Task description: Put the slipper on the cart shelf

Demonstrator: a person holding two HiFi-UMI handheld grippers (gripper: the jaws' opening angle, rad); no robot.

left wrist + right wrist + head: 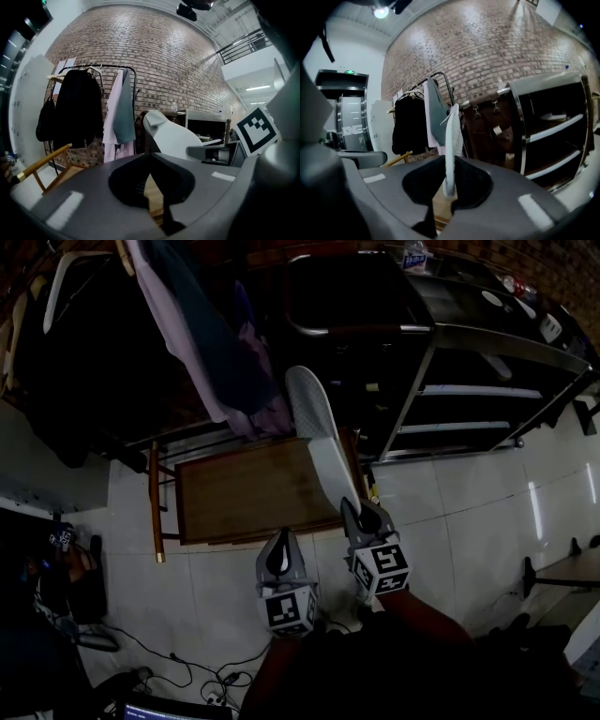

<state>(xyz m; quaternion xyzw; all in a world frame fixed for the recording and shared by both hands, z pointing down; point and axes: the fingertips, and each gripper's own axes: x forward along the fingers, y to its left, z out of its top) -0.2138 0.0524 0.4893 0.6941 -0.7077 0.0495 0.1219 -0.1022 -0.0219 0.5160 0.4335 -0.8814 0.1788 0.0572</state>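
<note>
Matt slipper [319, 437], wooden table [253, 488], brick wall [178, 61], glossy floor tiles [469, 512]

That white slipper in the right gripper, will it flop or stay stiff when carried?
Probably fairly stiff: the slipper juts straight from the right gripper without drooping, pinched only at one end. Likely light, since that narrow pinch carries it. It could pivot, with most of its length unsupported.

Brick wall [178, 61], clothes rack [135, 89], pale tiled floor [469, 512].
</note>
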